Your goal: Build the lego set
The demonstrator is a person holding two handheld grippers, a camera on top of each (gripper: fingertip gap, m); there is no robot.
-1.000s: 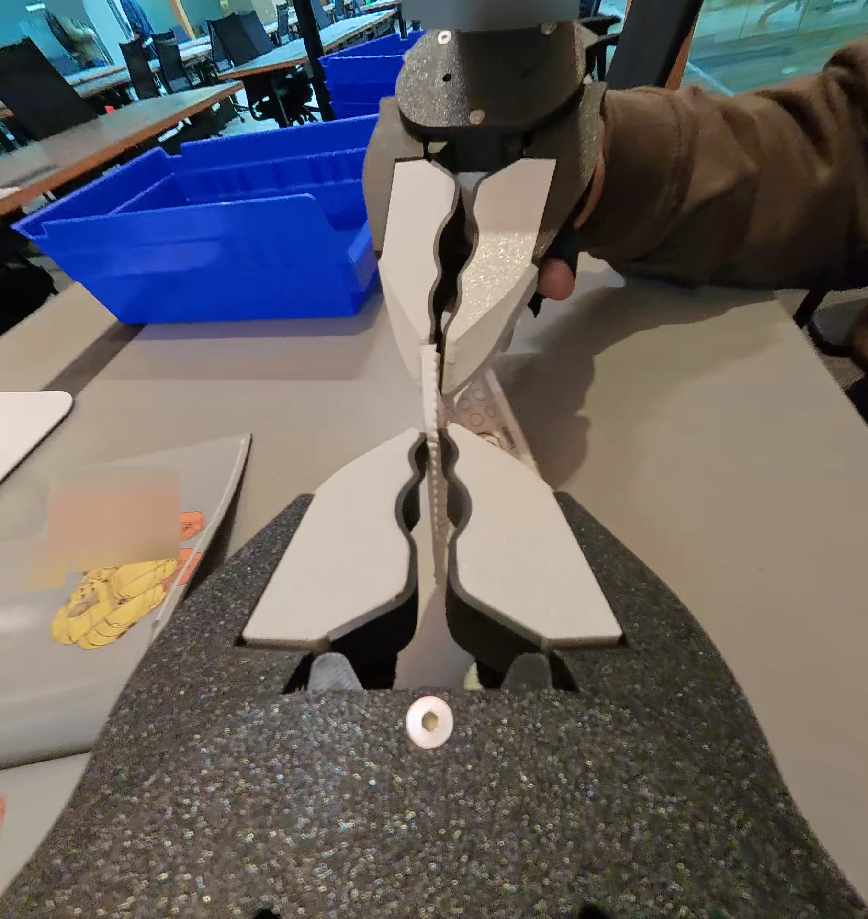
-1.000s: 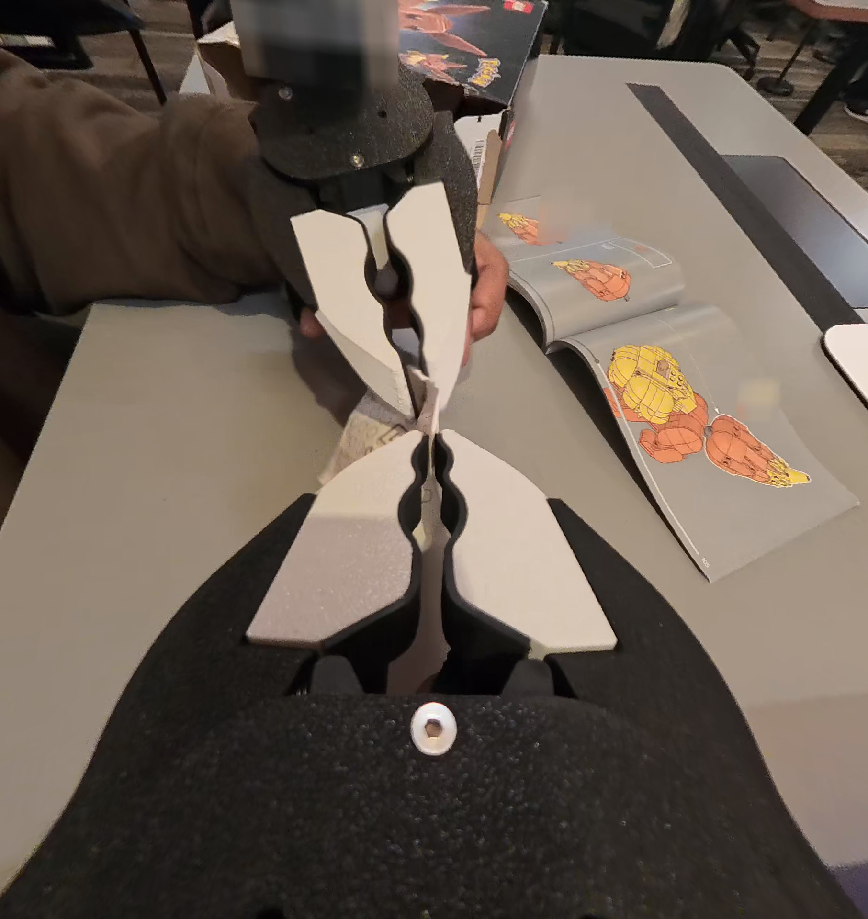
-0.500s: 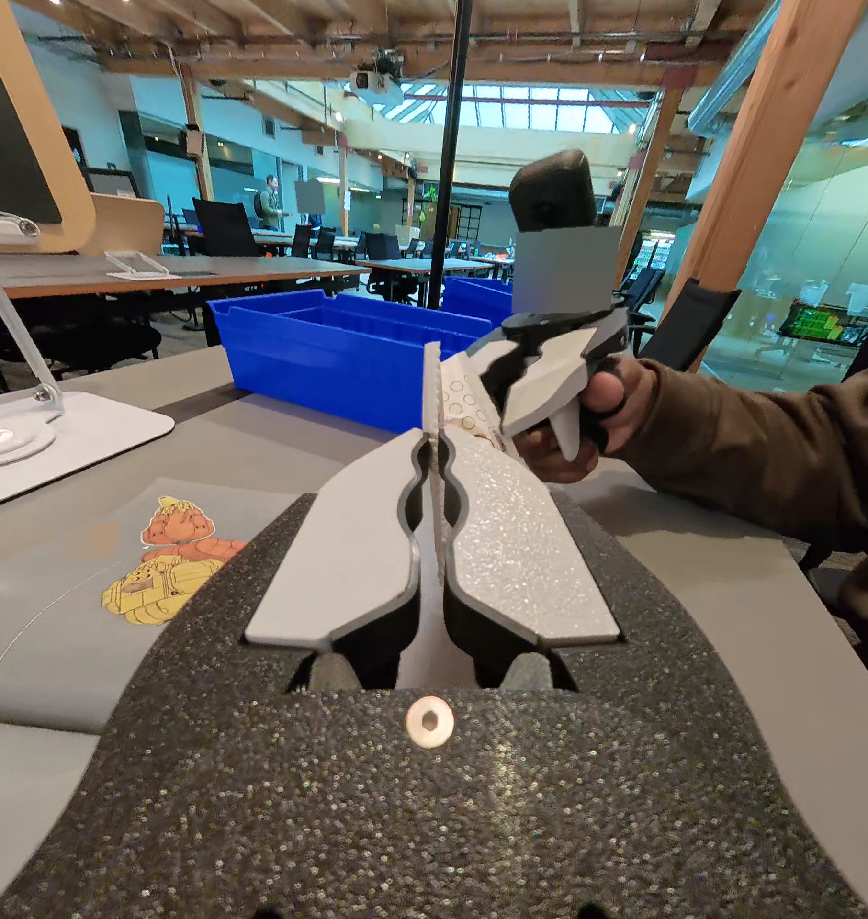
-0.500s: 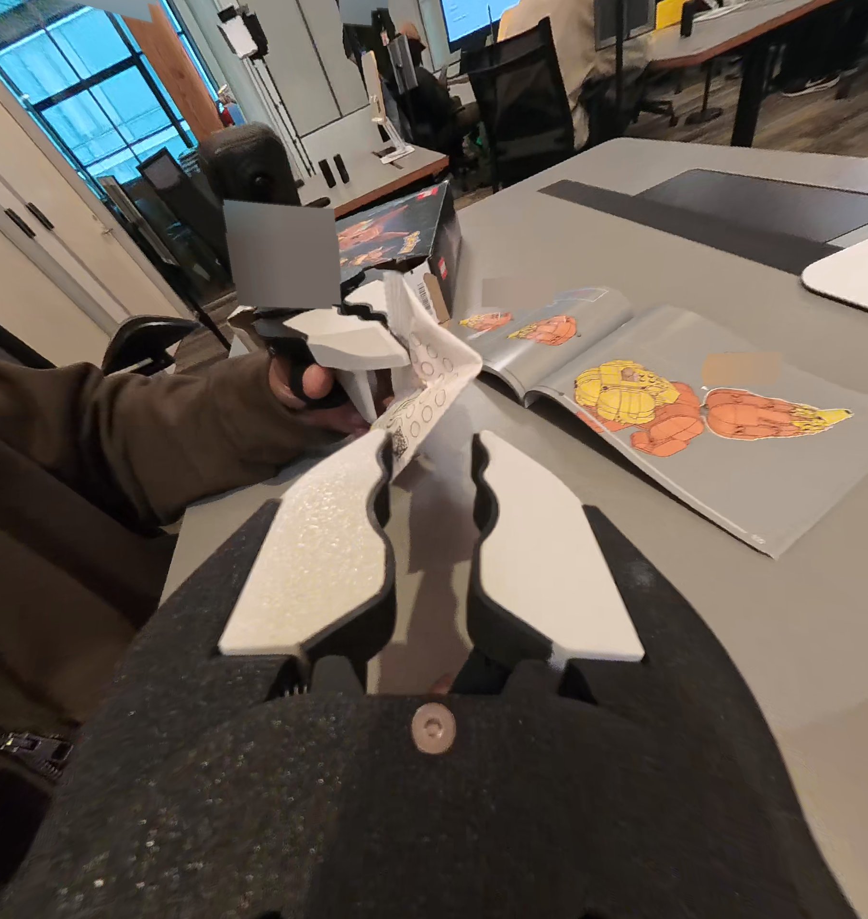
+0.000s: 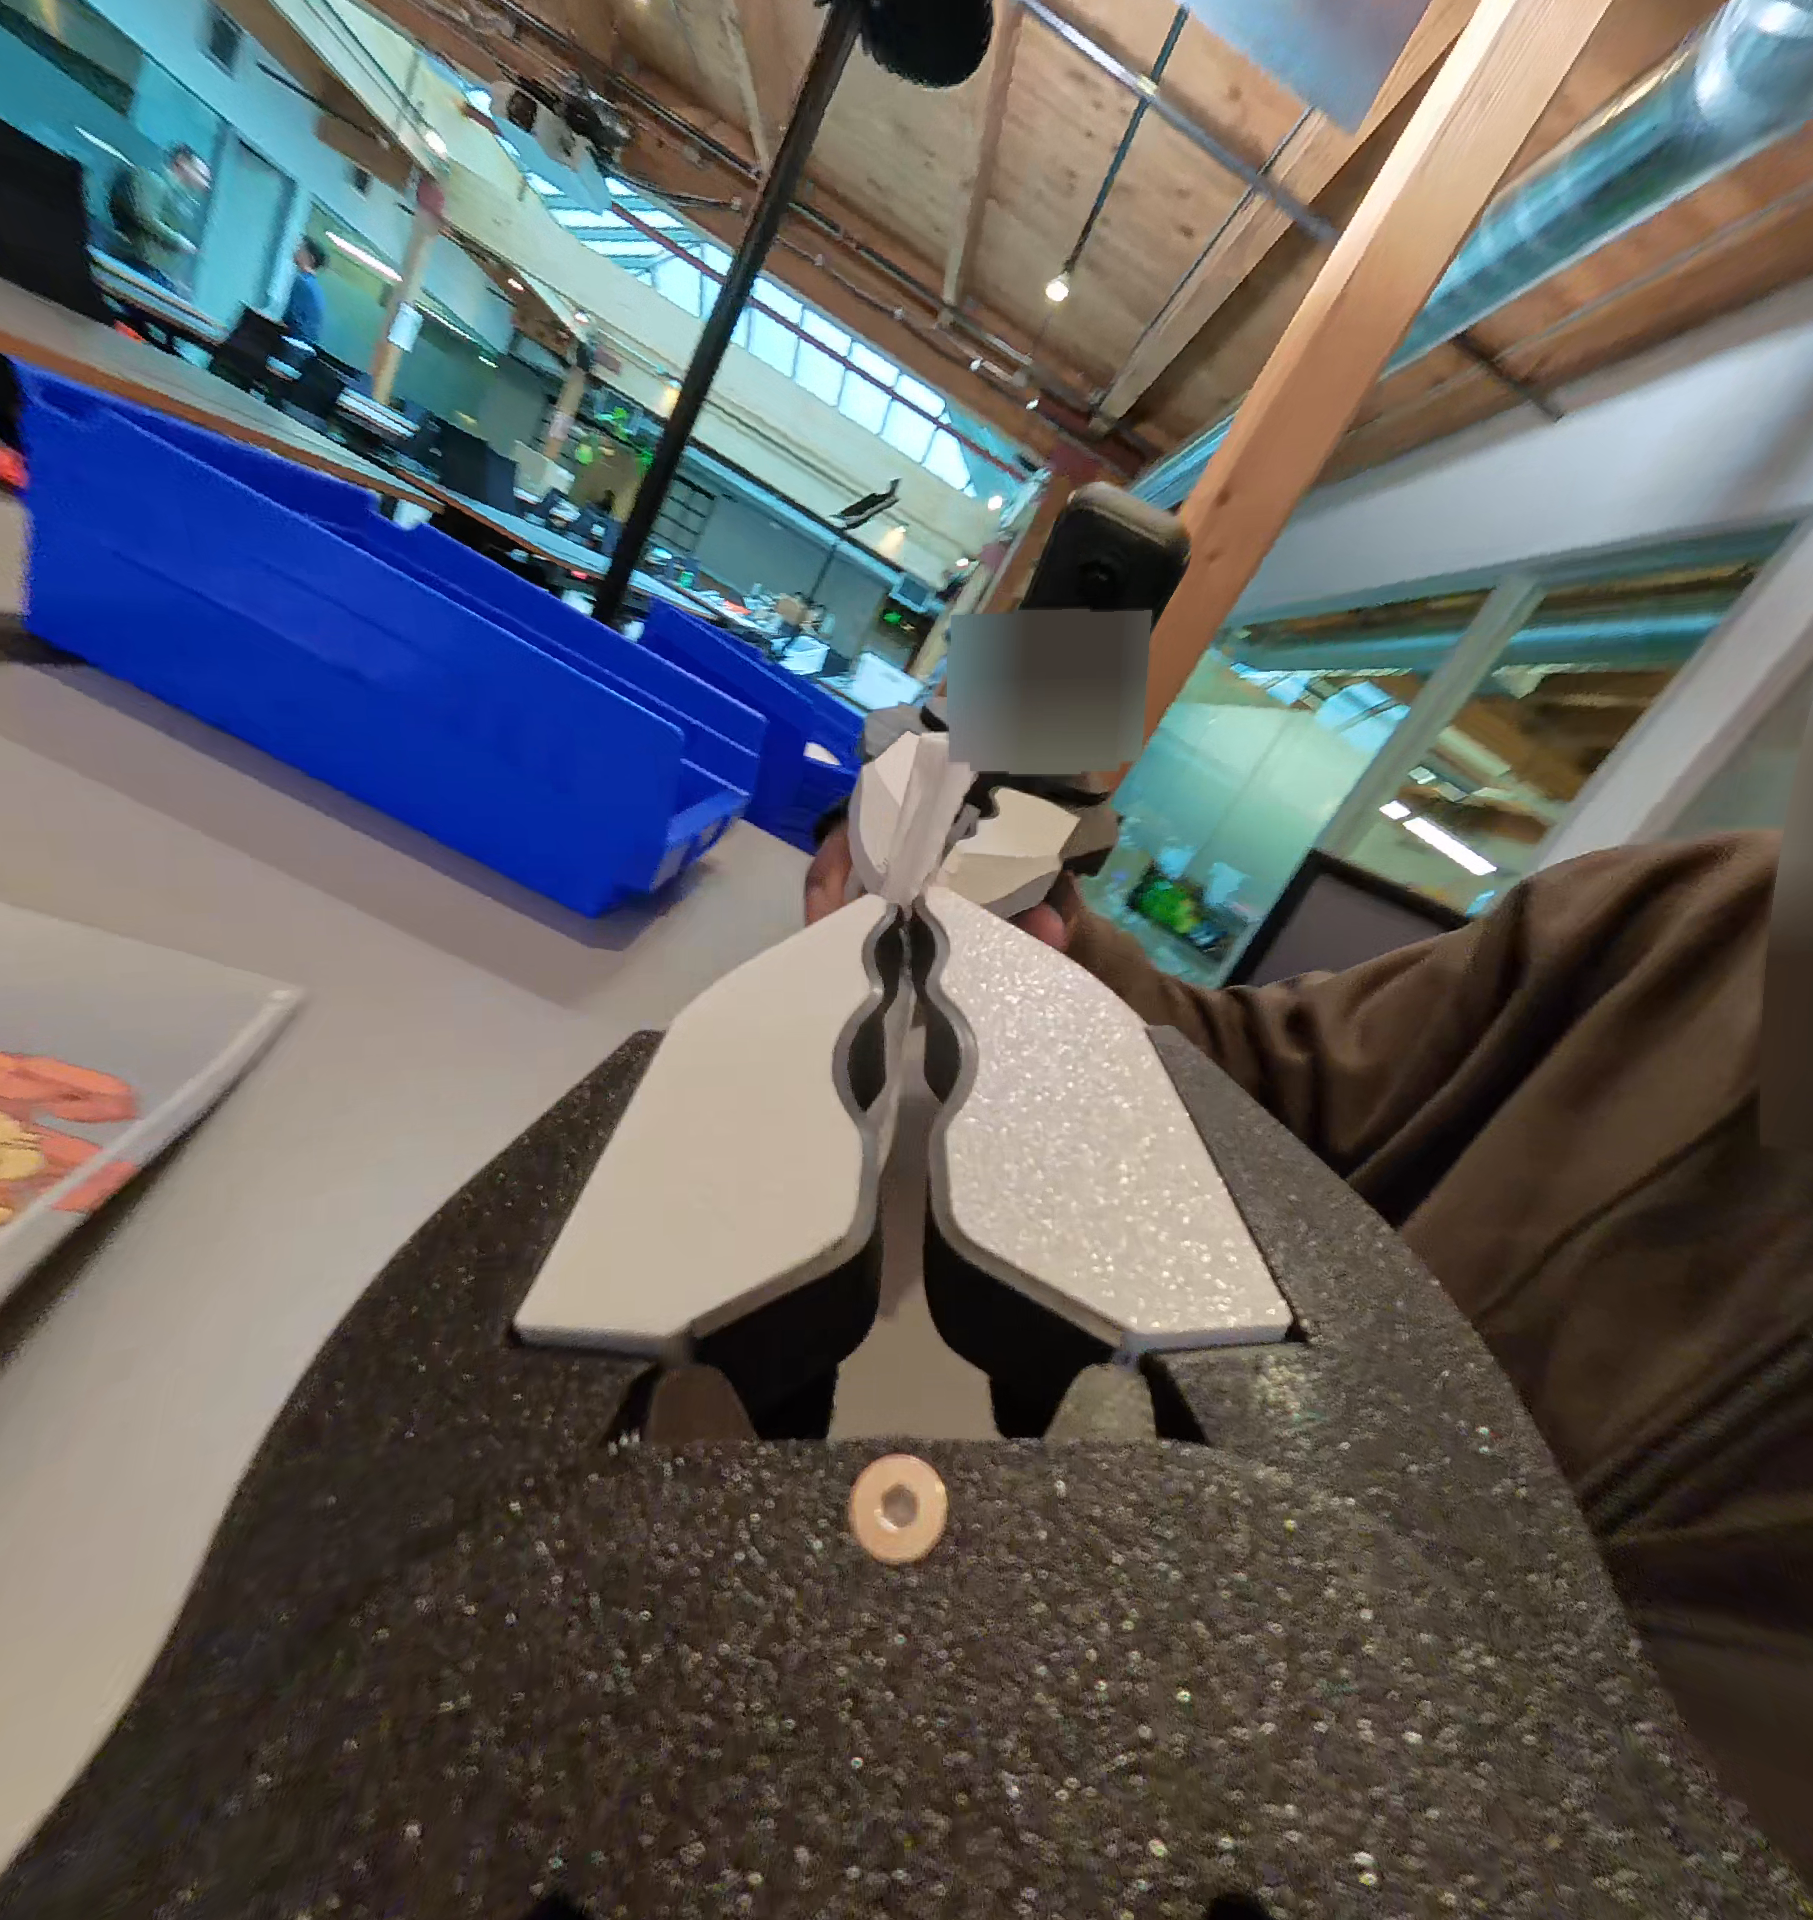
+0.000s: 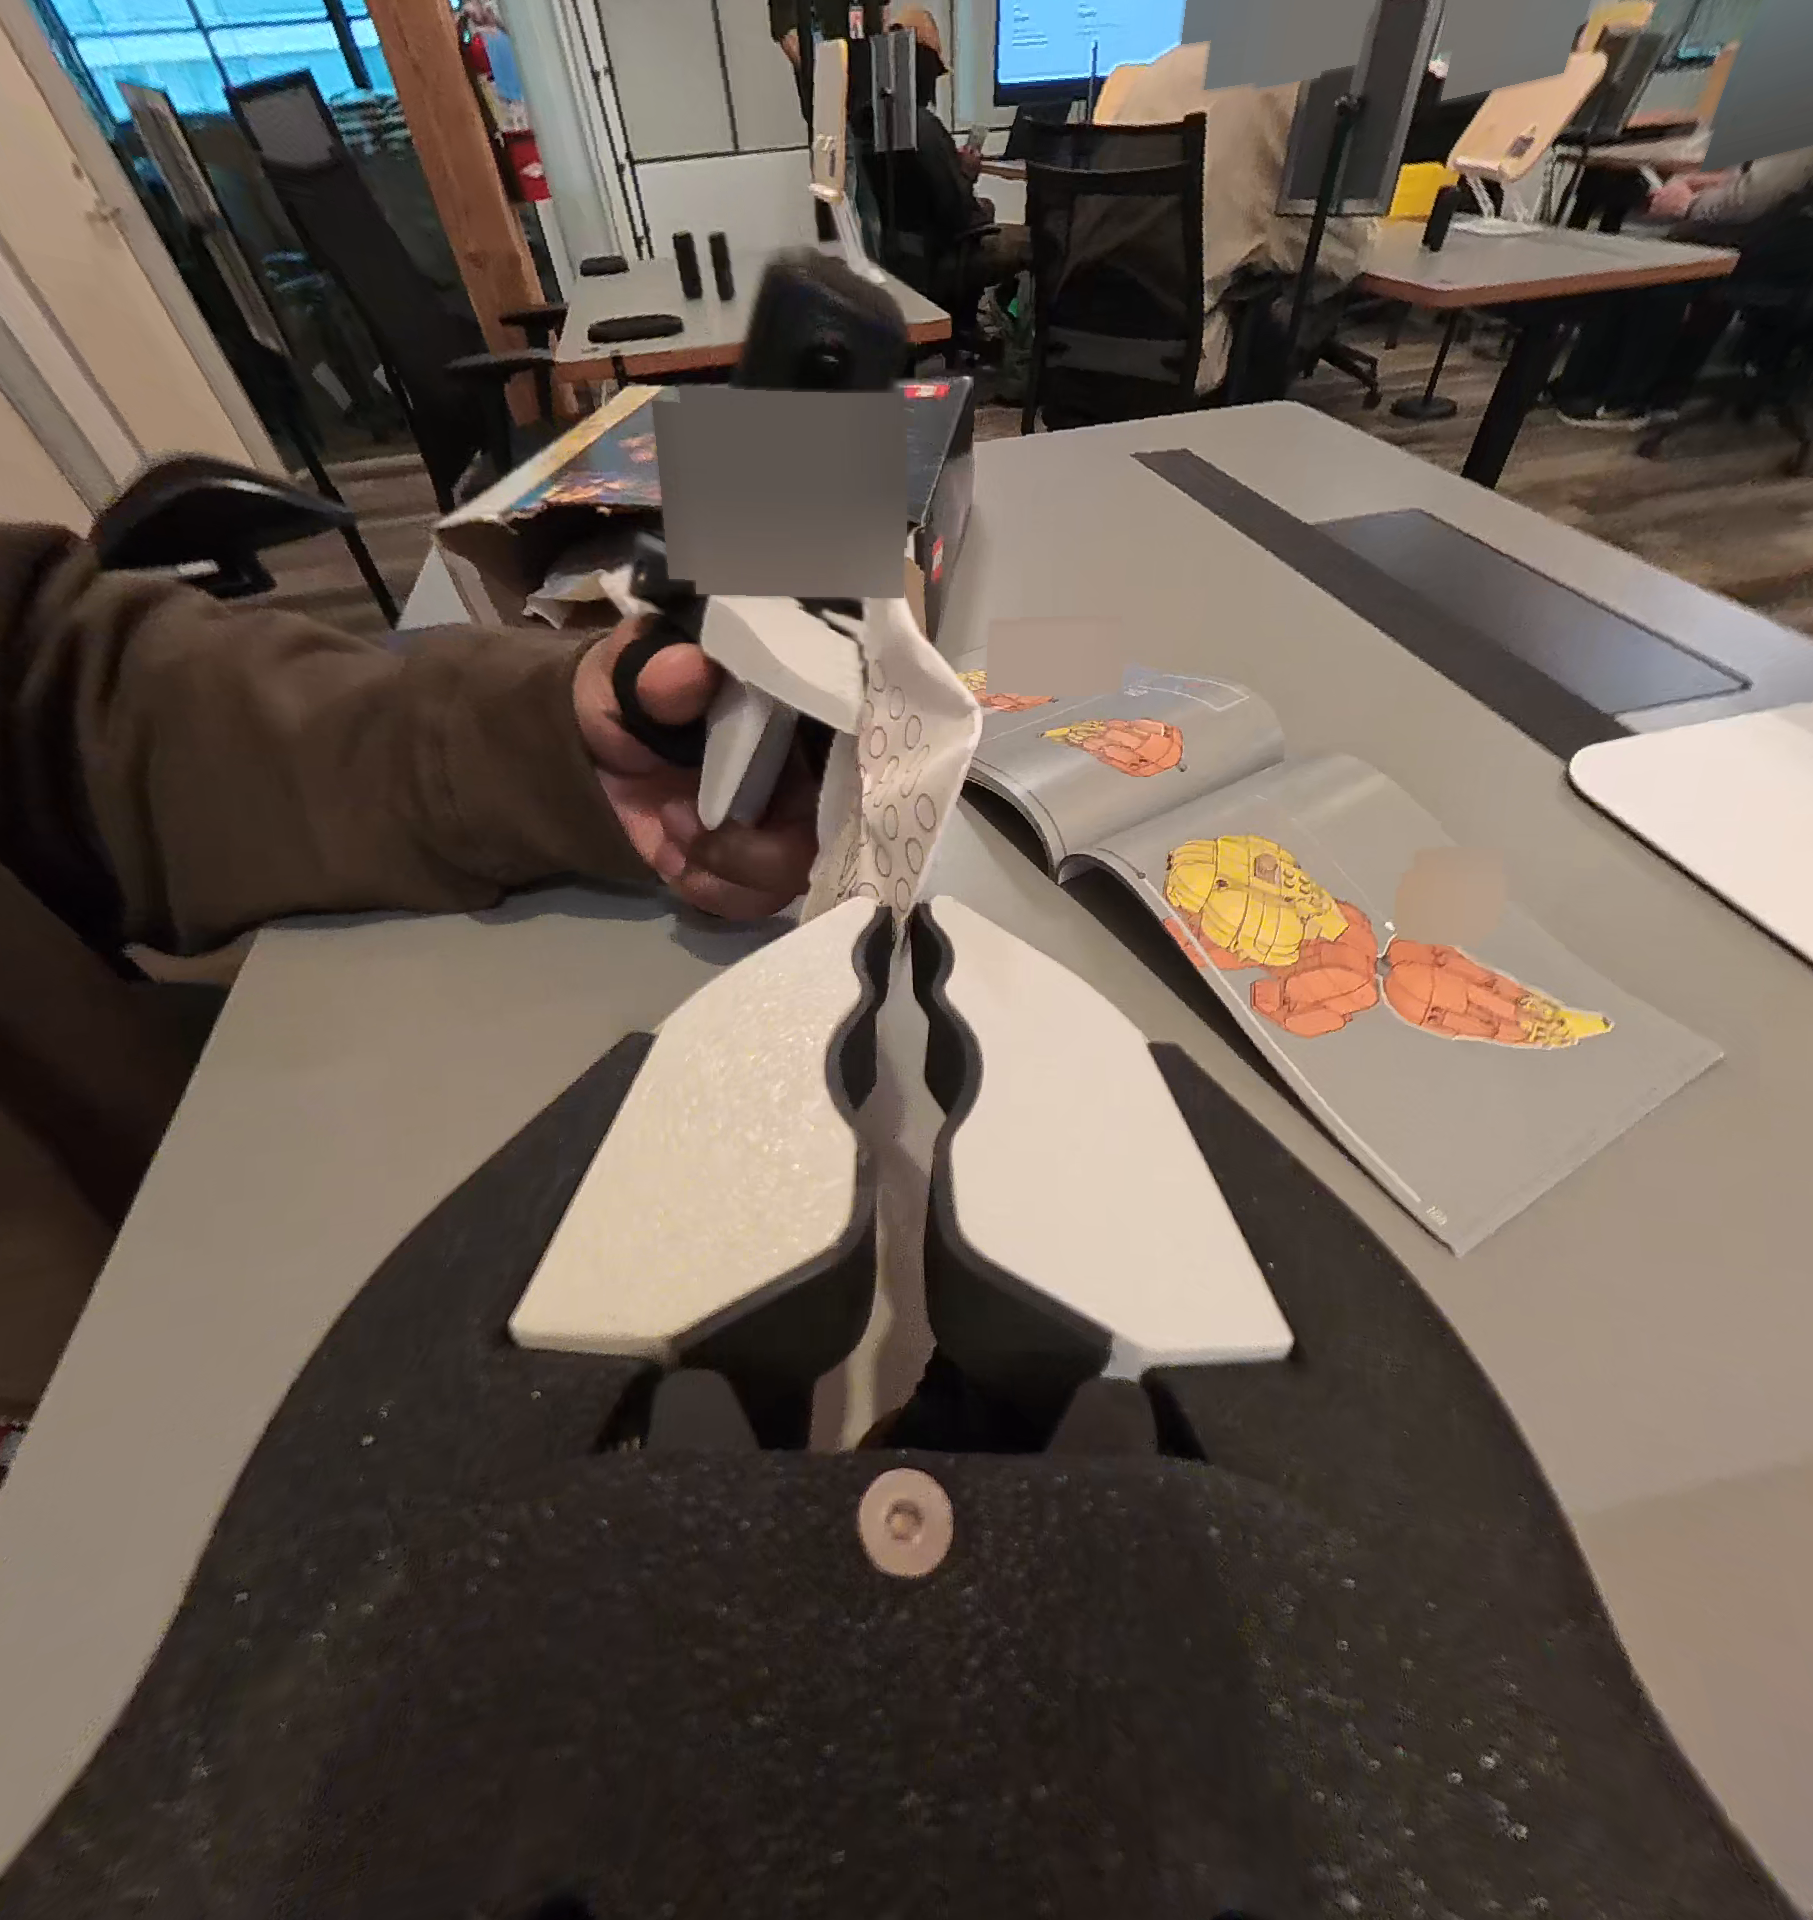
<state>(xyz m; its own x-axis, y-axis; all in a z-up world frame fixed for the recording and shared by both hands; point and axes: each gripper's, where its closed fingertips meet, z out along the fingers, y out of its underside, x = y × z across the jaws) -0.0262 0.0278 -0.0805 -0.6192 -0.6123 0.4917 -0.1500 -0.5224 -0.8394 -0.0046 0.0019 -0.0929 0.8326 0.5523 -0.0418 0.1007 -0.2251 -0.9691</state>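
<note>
A white paper lego bag (image 6: 897, 790) printed with circles hangs in the air between my two grippers, above the grey table (image 6: 382, 1039). My right gripper (image 6: 902, 920) is shut on the bag's lower end, and paper runs down between its fingers. My left gripper (image 5: 907, 914) is shut on a thin edge of the same bag (image 5: 917, 831). Each gripper faces the other: the left one's fingers (image 6: 777, 655) show in the right wrist view, the right one's fingers (image 5: 1006, 862) in the left wrist view. A hand in a brown sleeve holds each.
An open instruction booklet (image 6: 1297, 935) lies on the table right of the right gripper and shows at the left of the left wrist view (image 5: 50, 1091). Blue bins (image 5: 362, 665) stand at the far side. A lego box (image 6: 943, 468), a white pad (image 6: 1733, 821) and a black mat (image 6: 1504, 613) lie beyond. Tip to tip, the grippers are about 5 cm apart.
Both grippers rose from the table and tilted up, lifting the bag. The right gripper opened half a second ago and has shut on the bag again. The left gripper kept its hold.
</note>
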